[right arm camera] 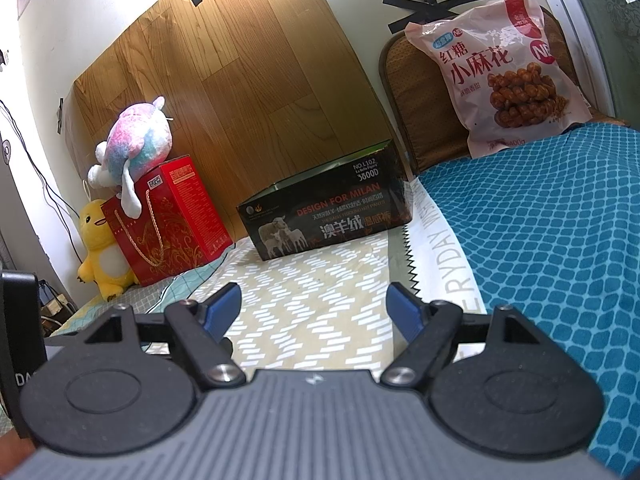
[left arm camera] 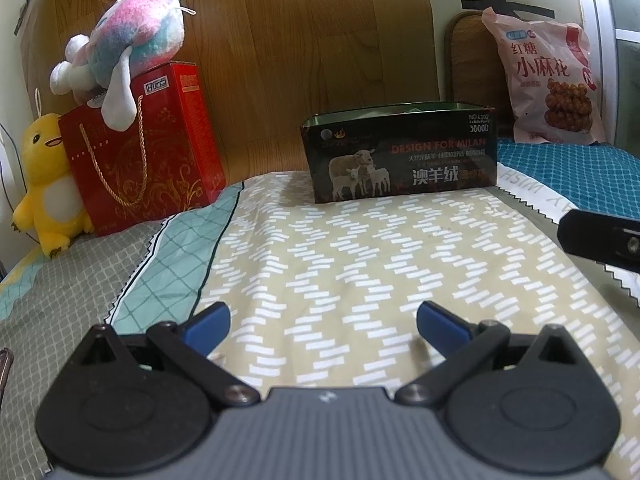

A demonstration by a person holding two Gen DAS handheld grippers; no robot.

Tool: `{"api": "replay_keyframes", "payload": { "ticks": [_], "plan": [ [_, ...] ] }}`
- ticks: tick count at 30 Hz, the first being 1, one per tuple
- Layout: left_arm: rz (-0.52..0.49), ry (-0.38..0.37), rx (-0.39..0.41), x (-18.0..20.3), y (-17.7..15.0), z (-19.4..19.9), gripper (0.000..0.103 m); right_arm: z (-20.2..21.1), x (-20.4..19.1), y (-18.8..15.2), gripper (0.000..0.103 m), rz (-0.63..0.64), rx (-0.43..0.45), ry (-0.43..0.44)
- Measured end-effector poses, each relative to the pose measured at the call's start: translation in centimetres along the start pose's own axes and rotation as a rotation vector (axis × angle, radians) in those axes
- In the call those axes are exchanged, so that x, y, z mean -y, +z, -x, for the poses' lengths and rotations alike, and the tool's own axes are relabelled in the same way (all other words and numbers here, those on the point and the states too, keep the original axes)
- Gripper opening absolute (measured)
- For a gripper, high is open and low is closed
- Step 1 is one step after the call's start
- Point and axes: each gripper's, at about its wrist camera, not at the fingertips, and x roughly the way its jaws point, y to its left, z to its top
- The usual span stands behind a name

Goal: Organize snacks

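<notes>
A: Our left gripper (left arm camera: 323, 326) and right gripper (right arm camera: 314, 307) hover with fingers apart, empty, above the bed (right arm camera: 320, 280).

B: Ahead sits the open box (right arm camera: 324, 216); beyond, right, the snack bag (right arm camera: 508, 76) leans upright, probably awaiting boxing.

free: bare bed (left arm camera: 320, 264) up to black box (left arm camera: 400, 160) | blocked: red gift box (left arm camera: 160, 140) left, snack bag (left arm camera: 548, 80) right rear
</notes>
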Motion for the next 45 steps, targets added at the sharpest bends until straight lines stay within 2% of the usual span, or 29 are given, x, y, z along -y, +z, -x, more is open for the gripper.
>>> {"api": "replay_keyframes", "payload": {
  "ticks": [9,30,38,45],
  "plan": [
    [0.010,-0.017,0.011,-0.2,0.1,0.3,0.103,0.0,0.1,0.0,0.081,-0.004,0.002,-0.001],
    [0.044,-0.036,-0.052,0.0,0.3,0.6,0.103,0.2,0.1,0.0,0.081,-0.017,0.014,0.012],
    [0.050,0.012,-0.023,0.4,0.5,0.9,0.103,0.3,0.1,0.0,0.081,-0.021,0.018,0.015],
    [0.041,0.008,-0.027,0.7,0.8,1.2,0.103,0.4,0.1,0.0,0.081,-0.029,0.023,0.022]
  ]
}}
